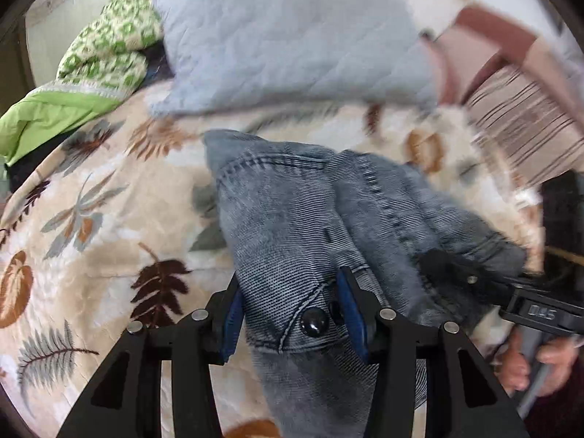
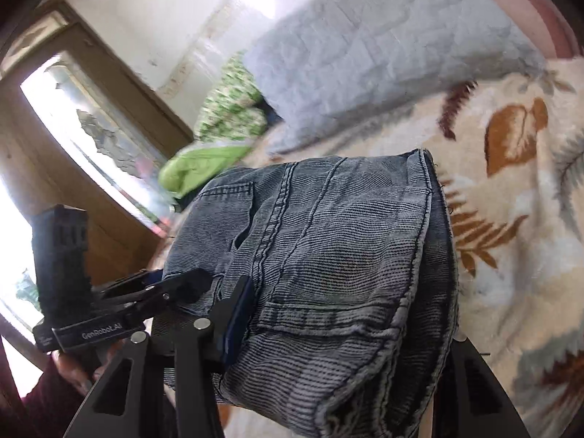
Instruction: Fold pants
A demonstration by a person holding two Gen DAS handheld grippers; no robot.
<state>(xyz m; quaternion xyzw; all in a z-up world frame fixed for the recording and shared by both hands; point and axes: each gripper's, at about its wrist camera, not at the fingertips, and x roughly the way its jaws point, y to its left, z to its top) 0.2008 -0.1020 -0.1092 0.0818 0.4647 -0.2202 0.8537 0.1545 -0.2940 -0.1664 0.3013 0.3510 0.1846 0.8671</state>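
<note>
Two grippers held grey jeans [image 1: 292,219] bunched above a leaf-print blanket [image 1: 91,219].
Left wrist view: the left gripper [image 1: 294,314] pinched the waistband beside its button [image 1: 314,322]. Right wrist view: the right gripper [image 2: 328,335] clamped thick folded denim, its right finger hidden; a grey quilt [image 2: 365,54] lay behind.

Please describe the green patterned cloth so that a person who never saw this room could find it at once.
Start from the bed's leaf-print blanket and go to its far end, where the pale blue quilt lies. The green patterned cloth is bunched just left of that quilt, near the wall. It alone has a green-and-cream print; the cloth below it is plain lime green.
</note>
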